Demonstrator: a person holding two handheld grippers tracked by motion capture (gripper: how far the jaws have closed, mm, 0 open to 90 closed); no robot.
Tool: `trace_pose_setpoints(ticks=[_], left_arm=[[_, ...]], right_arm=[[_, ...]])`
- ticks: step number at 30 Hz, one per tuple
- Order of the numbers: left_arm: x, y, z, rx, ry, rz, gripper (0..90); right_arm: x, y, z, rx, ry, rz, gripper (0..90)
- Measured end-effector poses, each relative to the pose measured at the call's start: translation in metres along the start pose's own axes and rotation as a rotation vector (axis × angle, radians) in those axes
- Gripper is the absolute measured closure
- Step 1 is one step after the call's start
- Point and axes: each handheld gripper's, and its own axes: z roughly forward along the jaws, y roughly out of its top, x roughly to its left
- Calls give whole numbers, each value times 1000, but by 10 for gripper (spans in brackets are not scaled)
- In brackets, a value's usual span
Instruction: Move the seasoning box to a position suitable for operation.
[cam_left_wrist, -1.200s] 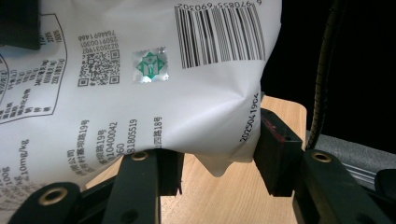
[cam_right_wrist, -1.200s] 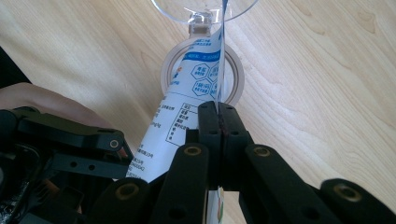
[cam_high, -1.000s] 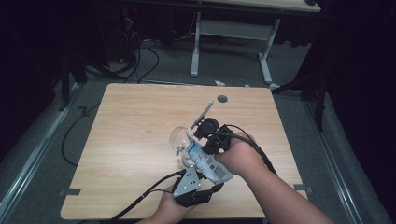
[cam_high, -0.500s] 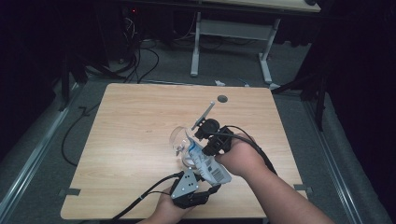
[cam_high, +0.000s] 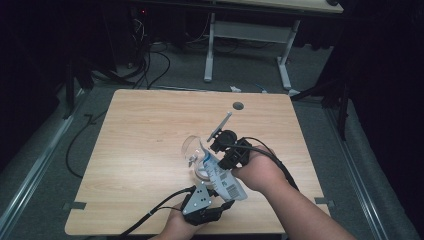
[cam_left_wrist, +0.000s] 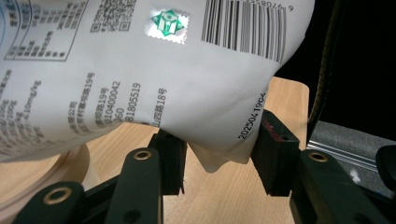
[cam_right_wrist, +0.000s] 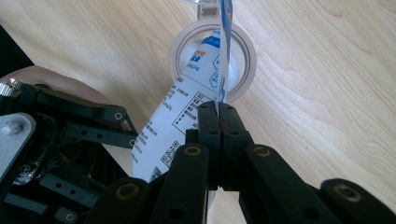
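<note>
A white printed pouch (cam_high: 223, 179) with a barcode hangs tilted between my two grippers, its top end over a round clear cup (cam_high: 191, 148) on the wooden table (cam_high: 140, 130). My right gripper (cam_high: 212, 156) is shut on the pouch's thin upper edge (cam_right_wrist: 219, 88), just above the cup's pale rim (cam_right_wrist: 243, 44). My left gripper (cam_high: 224, 194) comes in from the near edge, and its pads (cam_left_wrist: 275, 149) press on both sides of the pouch's lower corner (cam_left_wrist: 219, 154). The pouch (cam_left_wrist: 140, 70) bulges above them.
The table's far half is bare wood with a small round hole (cam_high: 238, 105) near the back edge. Cables (cam_high: 150, 217) trail off the near edge. A desk frame (cam_high: 250, 35) and more cables stand on the floor behind.
</note>
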Motion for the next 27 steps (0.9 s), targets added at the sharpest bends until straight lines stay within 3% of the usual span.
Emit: trace_pose_setpoints(ticks=[27], left_arm=[[12,-12,0,29,25,-24,581]], right_arm=[[-3,-13,2,-2,10,19,900]])
